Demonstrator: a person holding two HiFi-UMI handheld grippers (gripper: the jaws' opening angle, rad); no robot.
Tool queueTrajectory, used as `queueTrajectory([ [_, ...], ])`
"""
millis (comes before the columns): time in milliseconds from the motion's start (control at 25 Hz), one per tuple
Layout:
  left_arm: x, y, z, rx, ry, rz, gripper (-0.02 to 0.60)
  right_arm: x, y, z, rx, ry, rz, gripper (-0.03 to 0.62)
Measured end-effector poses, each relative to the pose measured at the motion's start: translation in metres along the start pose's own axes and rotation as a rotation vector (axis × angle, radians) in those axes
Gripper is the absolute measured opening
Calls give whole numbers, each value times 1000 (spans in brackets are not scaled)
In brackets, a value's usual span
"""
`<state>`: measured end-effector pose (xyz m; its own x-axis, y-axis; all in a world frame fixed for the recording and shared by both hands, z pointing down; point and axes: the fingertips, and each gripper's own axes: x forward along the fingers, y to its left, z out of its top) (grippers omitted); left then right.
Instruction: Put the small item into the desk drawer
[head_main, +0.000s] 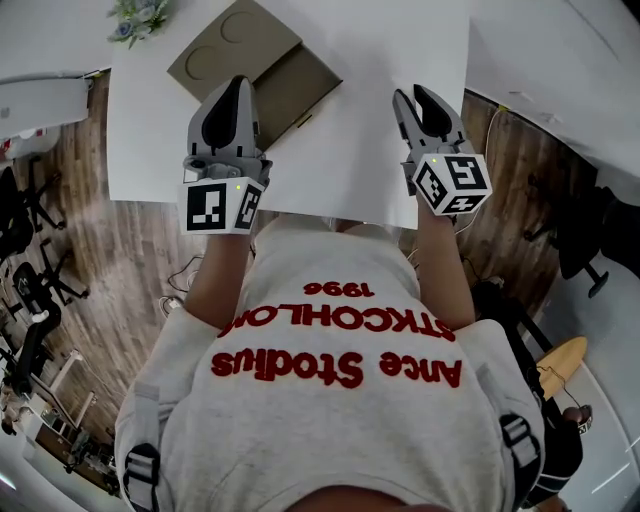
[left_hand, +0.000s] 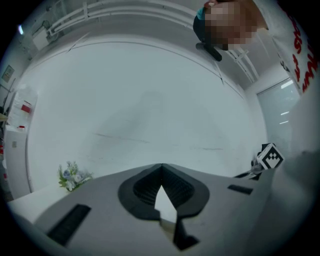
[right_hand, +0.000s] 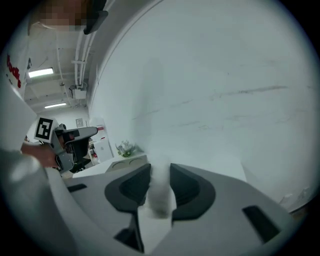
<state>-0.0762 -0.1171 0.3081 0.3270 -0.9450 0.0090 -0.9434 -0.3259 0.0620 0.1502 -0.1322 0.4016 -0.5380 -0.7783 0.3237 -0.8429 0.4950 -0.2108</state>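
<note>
My right gripper (head_main: 411, 94) is held over the white desk (head_main: 380, 60), near its right side. A small whitish item (right_hand: 160, 192), blurred, stands between its pads in the right gripper view, and the jaws (right_hand: 160, 172) press on both its sides. My left gripper (head_main: 240, 82) hovers over the right edge of a flat brown drawer-like box (head_main: 225, 50) with two round recesses and an open lower section (head_main: 300, 85). Its jaws (left_hand: 161, 169) meet at the tips with nothing between them. In the head view the item is hidden among the right fingers.
A small pot of flowers (head_main: 140, 15) stands at the desk's far left corner, also in the left gripper view (left_hand: 74, 175). Another white table (head_main: 560, 60) lies to the right. Wooden floor with office chairs (head_main: 30, 280) is at the left. The person's torso covers the desk's near edge.
</note>
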Motion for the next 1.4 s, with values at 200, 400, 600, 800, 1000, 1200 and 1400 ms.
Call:
queueTrajectory([
  [200, 13, -10, 31, 33, -67, -30, 5, -21, -6, 60, -45, -146, -24, 123],
  [400, 24, -14, 55, 59, -127, -56, 5, -36, -9, 102, -60, -271, -37, 123],
  [600, 28, -16, 76, 85, -184, -56, 5, -57, -11, 135, -87, -382, -51, 121],
  [800, 23, -9, 87, 93, -212, -20, 5, -61, 1, 153, -112, -419, -6, 121],
  [1000, 2, 20, 90, 106, -210, 60, 5, -40, 33, 163, -124, -427, 87, 121],
  [1200, -27, 57, 90, 118, -202, 172, 5, -9, 71, 165, -130, -410, 208, 120],
  [1400, -50, 78, 83, 120, -190, 264, 6, 18, 103, 158, -130, -380, 322, 120],
])
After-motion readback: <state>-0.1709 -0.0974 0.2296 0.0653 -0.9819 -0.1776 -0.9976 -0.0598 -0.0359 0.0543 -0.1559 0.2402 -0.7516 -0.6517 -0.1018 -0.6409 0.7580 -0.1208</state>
